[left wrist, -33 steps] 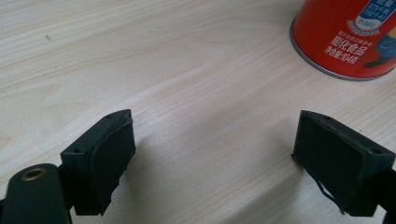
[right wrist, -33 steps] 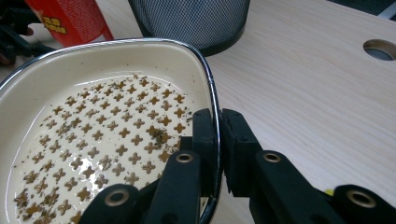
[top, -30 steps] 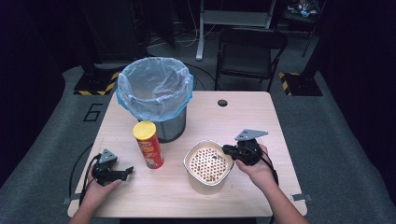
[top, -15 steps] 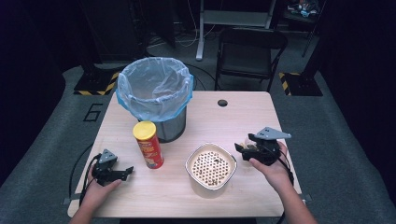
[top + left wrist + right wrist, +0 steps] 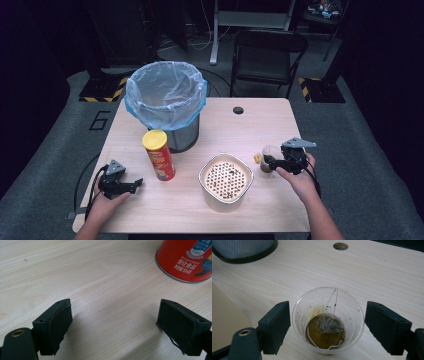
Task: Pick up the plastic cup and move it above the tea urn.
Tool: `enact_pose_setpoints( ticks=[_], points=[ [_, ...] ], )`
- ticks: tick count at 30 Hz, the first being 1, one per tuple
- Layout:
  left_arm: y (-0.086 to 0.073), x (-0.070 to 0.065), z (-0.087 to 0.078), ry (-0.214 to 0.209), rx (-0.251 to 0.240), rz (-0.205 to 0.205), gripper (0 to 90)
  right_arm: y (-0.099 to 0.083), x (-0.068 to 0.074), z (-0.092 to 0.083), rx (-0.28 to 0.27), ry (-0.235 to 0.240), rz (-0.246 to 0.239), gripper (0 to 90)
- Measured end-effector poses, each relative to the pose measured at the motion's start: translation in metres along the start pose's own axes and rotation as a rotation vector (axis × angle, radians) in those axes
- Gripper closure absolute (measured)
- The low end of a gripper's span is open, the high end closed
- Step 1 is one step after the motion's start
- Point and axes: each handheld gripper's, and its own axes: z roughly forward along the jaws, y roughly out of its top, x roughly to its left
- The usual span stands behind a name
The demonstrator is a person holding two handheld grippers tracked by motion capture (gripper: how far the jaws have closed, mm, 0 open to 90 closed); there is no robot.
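Note:
A clear plastic cup holding brown tea and a tea bag stands upright on the wooden table, right of a white perforated bowl. My right gripper is open, one jaw on each side of the cup and neither touching it. From above, the right gripper sits at the cup, with a small tan tag lying beside it. Low over the table's front left, my left gripper is open with nothing between its jaws. A red chips can stands just ahead of it, yellow-lidded in the high view.
A metal mesh bin lined with a blue bag stands at the back left of the table, behind the chips can. A cable hole is near the back edge. A black chair stands beyond the table.
My right gripper has moved right, away from the bowl's rim. The cup now stands on the table between its open jaws. The left gripper has stayed put.

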Motion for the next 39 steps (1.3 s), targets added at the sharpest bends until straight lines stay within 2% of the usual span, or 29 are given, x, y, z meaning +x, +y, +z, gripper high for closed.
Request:
enact_pose_setpoints(
  ticks=[5,8,9,11,13,18,23,28,33,36,39],
  points=[
    [0.0,0.0,0.0,0.0,0.0,0.0,12.1,-0.007,0.0,0.008,0.019,-0.015,-0.011,19.9],
    [0.0,0.0,0.0,0.0,0.0,0.0,12.1,-0.008,-0.002,0.01,0.016,-0.005,0.004,20.1],
    [0.0,0.0,0.0,0.001,-0.002,0.0,12.1,-0.007,-0.005,0.011,0.02,0.018,0.035,20.3],
    [0.0,0.0,0.0,0.0,0.0,0.001,12.2,-0.007,-0.006,0.012,0.016,0.027,0.044,20.3],
    [0.0,0.0,0.0,0.0,0.0,0.0,12.1,-0.008,-0.005,0.012,0.013,0.024,0.042,20.3],
    [0.0,0.0,0.0,0.0,0.0,0.0,12.1,-0.01,0.0,0.012,0.004,-0.006,0.004,17.9],
    [0.0,0.0,0.0,0.001,-0.003,0.0,12.1,-0.014,0.0,0.02,0.045,-0.001,-0.006,16.6],
    [0.0,0.0,0.0,0.0,0.0,0.0,12.1,-0.016,0.0,0.025,0.053,-0.007,-0.014,16.6],
    [0.0,0.0,0.0,0.0,0.0,0.0,12.1,-0.018,0.0,0.032,0.061,-0.011,-0.008,19.0],
    [0.0,0.0,0.0,0.0,-0.001,-0.001,12.2,-0.018,0.0,0.035,0.051,-0.011,-0.009,28.2],
    [0.0,0.0,0.0,0.0,0.0,0.0,12.1,-0.017,-0.001,0.035,0.051,-0.003,-0.009,29.6]
  ],
)
